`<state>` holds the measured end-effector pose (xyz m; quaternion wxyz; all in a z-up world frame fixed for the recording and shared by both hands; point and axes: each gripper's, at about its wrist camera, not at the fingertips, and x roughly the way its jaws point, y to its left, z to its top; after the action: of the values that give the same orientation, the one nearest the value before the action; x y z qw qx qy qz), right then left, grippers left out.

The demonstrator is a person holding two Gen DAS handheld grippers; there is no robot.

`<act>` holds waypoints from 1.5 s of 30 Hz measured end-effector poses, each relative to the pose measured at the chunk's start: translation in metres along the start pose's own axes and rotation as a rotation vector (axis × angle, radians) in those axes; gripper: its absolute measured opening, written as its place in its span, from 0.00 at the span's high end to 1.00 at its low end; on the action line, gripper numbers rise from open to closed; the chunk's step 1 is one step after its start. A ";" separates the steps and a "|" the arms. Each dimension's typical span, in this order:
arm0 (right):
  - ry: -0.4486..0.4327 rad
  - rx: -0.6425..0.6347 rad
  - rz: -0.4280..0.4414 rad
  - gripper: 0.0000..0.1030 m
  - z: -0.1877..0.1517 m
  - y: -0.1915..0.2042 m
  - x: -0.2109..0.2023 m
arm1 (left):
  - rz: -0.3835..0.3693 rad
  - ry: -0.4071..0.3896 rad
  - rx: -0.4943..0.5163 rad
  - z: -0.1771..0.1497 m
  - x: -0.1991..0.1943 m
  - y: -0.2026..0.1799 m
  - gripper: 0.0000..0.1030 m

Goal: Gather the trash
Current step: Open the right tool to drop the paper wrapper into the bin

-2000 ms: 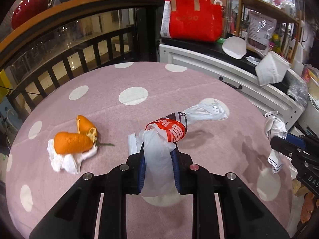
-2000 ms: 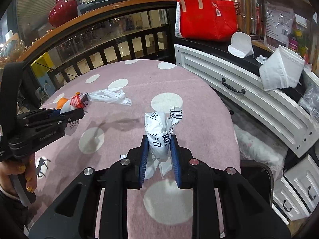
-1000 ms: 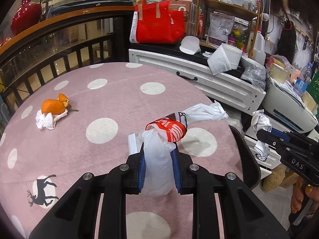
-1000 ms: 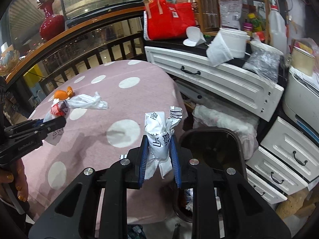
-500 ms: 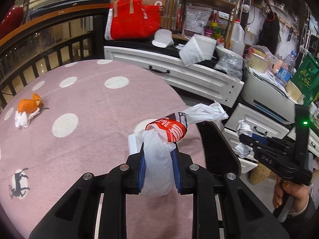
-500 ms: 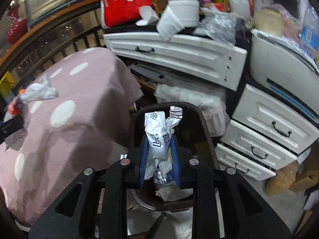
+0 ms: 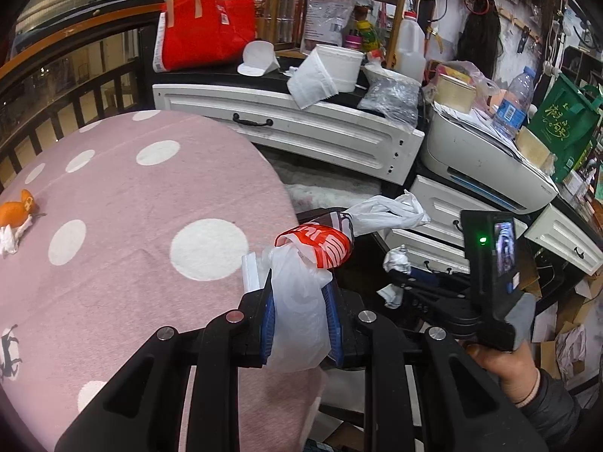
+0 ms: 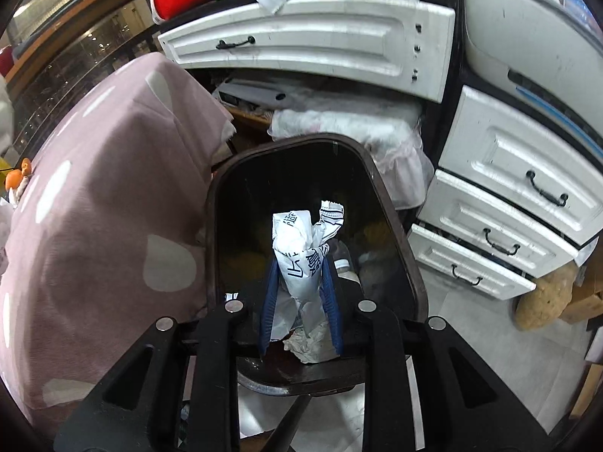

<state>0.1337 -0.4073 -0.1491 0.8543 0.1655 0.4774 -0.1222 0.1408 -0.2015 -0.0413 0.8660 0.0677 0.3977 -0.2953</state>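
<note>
- Here, left gripper (image 7: 299, 297): jaws clamped on a crumpled white plastic bag with a red printed band (image 7: 301, 282), held over the edge of the round pink polka-dot bench (image 7: 132, 203).
- Right gripper (image 8: 299, 293): jaws pinched on a crumpled white printed paper wrapper (image 8: 303, 248), poised above the open dark brown plastic bin (image 8: 392, 226).
- Left on the bench, far side: orange peel on a white tissue (image 7: 15, 214).

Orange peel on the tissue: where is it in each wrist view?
Left wrist: orange peel at the far left edge, on the pink polka-dot tablecloth.
Right wrist: orange peel small, at the far left edge, past the cloth's hanging side.
Shared landmark: white drawer with a black handle behind the table.
</note>
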 end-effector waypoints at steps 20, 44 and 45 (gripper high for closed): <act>-0.099 0.159 -0.098 0.33 0.007 -0.061 -0.035 | -0.062 0.092 0.059 -0.005 0.043 -0.045 0.78; -0.170 0.258 -0.098 0.28 0.011 -0.096 -0.066 | 0.004 0.249 0.140 -0.020 0.126 -0.074 0.78; -0.170 0.258 -0.097 0.28 0.011 -0.095 -0.066 | 0.003 0.257 0.139 -0.020 0.129 -0.074 0.78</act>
<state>0.0732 -0.4954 -0.1031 0.8563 0.2399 0.3911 -0.2370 0.1516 -0.3136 -0.1402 0.8016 0.1653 0.4839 -0.3098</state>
